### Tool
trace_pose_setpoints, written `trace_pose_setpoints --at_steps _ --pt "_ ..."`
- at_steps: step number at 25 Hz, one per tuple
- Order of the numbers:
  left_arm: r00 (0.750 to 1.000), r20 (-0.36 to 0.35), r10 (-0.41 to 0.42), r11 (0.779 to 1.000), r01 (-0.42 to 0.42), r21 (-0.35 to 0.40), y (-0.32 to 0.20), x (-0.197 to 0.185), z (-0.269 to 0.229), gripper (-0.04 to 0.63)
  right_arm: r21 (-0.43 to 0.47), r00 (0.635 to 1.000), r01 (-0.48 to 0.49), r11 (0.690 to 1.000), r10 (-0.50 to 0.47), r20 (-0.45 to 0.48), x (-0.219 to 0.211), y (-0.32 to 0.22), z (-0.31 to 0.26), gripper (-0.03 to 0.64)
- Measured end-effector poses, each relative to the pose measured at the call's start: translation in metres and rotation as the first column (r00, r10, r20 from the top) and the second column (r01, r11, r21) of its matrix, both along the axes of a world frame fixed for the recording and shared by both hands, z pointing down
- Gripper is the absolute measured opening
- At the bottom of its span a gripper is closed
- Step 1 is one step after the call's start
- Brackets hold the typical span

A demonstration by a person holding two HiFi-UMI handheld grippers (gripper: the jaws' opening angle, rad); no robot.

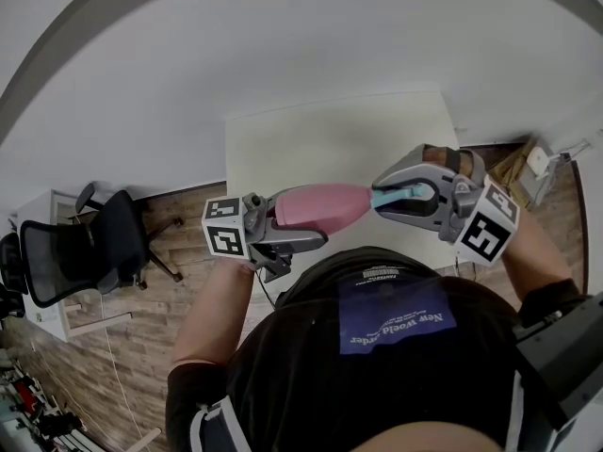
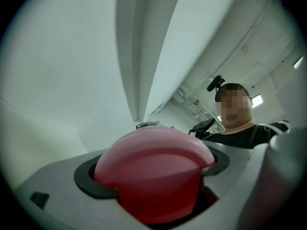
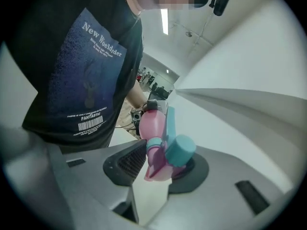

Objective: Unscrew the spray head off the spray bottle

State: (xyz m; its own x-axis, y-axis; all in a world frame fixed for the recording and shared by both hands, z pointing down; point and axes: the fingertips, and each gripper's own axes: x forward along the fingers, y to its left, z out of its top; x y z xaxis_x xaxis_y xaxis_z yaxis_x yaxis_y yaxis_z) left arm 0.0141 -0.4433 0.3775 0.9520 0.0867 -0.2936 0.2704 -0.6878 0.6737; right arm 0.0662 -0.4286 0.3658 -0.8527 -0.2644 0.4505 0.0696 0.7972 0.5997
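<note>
A pink spray bottle [image 1: 320, 204] lies level in the air between both grippers, above the near edge of a white table [image 1: 339, 139]. My left gripper [image 1: 275, 231] is shut on the bottle's base end; in the left gripper view the rounded pink bottom [image 2: 153, 171] fills the space between the jaws. My right gripper [image 1: 400, 196] is shut on the teal and pink spray head [image 1: 396, 195]. In the right gripper view the spray head [image 3: 165, 155] sits between the two pads, with the pink bottle body [image 3: 152, 123] reaching away toward the left gripper [image 3: 151, 104].
A black office chair [image 1: 89, 248] stands on the wooden floor at the left. A cardboard box [image 1: 516, 169] and clutter lie by the table's right end. The person's dark shirt [image 1: 396, 347] fills the lower part of the head view.
</note>
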Motion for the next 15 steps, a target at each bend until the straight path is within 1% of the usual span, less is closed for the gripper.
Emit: trace_pose_setpoints --at_steps 3,7,12,15 --pt "0.999 -0.031 -0.024 0.998 0.025 0.061 -0.001 0.000 -0.004 0.499 0.020 1.000 -0.009 1.000 0.008 0.023 0.001 -0.003 -0.006 0.121" --pt "0.996 -0.078 -0.043 0.987 0.055 0.148 0.002 -0.011 -0.008 0.499 0.032 0.998 -0.015 0.999 0.013 0.060 -0.008 -0.002 -0.013 0.121" --pt "0.993 -0.107 -0.055 0.978 0.076 0.196 0.002 -0.013 -0.014 0.499 0.037 0.996 -0.028 0.999 0.025 0.087 -0.007 -0.002 -0.023 0.127" --pt "0.992 -0.107 -0.068 0.967 0.092 0.237 0.002 -0.014 -0.011 0.499 0.015 0.993 -0.046 0.999 0.044 0.114 -0.001 -0.004 -0.024 0.164"
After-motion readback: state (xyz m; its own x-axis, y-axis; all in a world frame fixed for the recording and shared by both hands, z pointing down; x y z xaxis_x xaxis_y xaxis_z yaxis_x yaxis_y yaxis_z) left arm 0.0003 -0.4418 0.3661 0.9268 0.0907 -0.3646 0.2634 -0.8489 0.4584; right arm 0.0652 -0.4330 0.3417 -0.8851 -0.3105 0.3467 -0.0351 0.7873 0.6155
